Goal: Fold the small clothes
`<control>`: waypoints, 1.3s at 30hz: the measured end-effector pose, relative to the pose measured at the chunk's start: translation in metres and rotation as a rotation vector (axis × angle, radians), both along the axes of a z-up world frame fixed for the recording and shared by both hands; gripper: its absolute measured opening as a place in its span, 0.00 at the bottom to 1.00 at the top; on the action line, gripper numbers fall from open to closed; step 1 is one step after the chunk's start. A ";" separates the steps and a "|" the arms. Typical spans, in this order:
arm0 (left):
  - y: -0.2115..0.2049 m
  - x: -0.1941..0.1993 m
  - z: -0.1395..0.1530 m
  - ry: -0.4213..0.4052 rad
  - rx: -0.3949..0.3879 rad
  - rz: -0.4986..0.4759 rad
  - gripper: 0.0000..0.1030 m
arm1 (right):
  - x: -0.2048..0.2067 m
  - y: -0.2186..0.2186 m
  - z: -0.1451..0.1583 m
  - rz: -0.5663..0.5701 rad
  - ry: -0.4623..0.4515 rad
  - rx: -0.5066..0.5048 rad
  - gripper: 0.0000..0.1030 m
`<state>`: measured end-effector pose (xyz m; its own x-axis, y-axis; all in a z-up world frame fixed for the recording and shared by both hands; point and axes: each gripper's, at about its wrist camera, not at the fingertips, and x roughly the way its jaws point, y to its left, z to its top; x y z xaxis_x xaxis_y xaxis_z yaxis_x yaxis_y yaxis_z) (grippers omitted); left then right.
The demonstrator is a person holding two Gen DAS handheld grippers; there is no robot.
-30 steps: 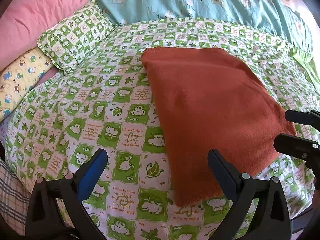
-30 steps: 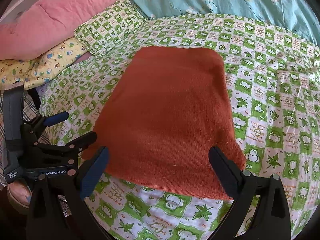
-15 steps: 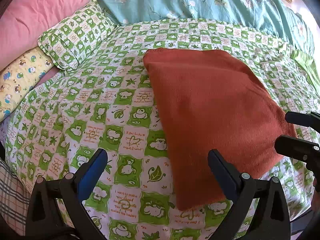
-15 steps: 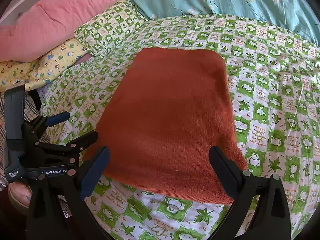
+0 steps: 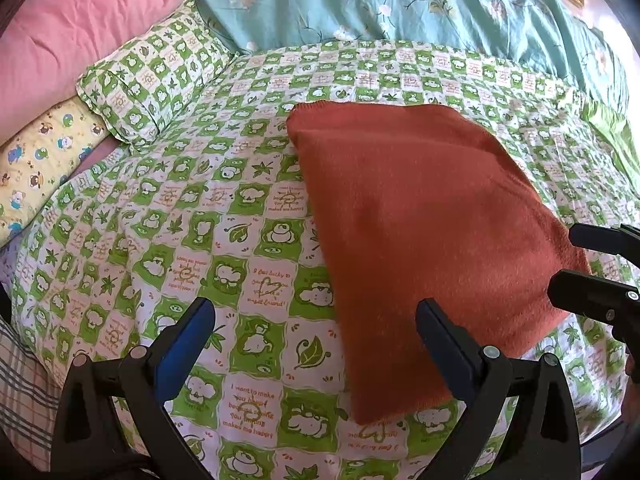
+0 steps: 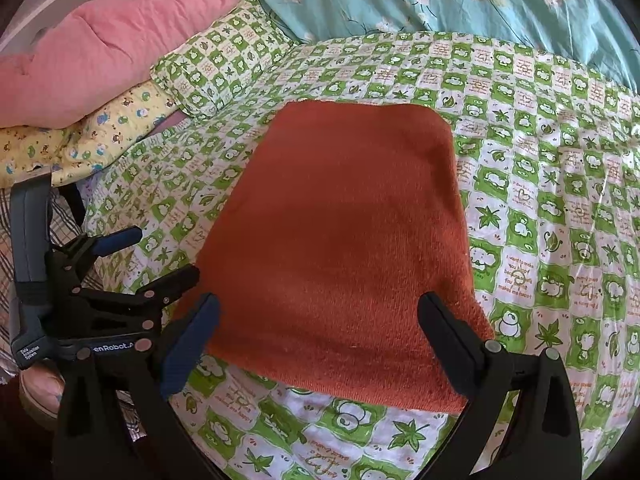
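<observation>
Nearest the viewer, 2 hand-held grippers hover above a bed, both spread wide with nothing between their fingers. The left gripper (image 5: 312, 324) straddles the near left corner of a rust-orange cloth (image 5: 420, 216); the right gripper (image 6: 320, 320) faces its near edge squarely. The cloth lies flat as a neat rectangle on a green frog-print sheet (image 5: 160, 208), apparently already folded. To fold again well, each gripper would likely pinch 1 near corner through all layers, then lift evenly and carry it to the far edge. Beyond lie a matching pillow (image 5: 148, 84) and a teal quilt (image 5: 400, 4).
</observation>
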<state>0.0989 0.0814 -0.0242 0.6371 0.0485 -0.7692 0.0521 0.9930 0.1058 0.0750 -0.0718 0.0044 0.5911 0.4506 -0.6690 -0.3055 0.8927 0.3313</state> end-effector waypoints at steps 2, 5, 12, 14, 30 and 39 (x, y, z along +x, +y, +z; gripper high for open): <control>0.000 0.001 0.001 0.000 0.001 -0.001 0.98 | 0.000 0.002 0.001 0.004 -0.001 -0.002 0.96; -0.001 0.001 0.001 -0.003 0.002 -0.005 0.98 | 0.001 0.000 0.001 0.006 -0.001 -0.001 0.96; -0.001 0.002 0.001 -0.002 0.001 -0.006 0.98 | 0.002 0.000 0.001 0.008 -0.001 0.001 0.96; -0.001 0.002 0.001 -0.001 0.001 -0.006 0.98 | 0.003 -0.001 0.001 0.008 0.000 0.000 0.96; -0.002 0.006 0.002 0.000 0.000 -0.011 0.98 | 0.007 -0.003 0.001 0.009 0.000 0.008 0.96; 0.000 0.009 0.003 -0.006 0.000 -0.016 0.98 | 0.012 -0.008 0.003 0.016 -0.002 0.013 0.96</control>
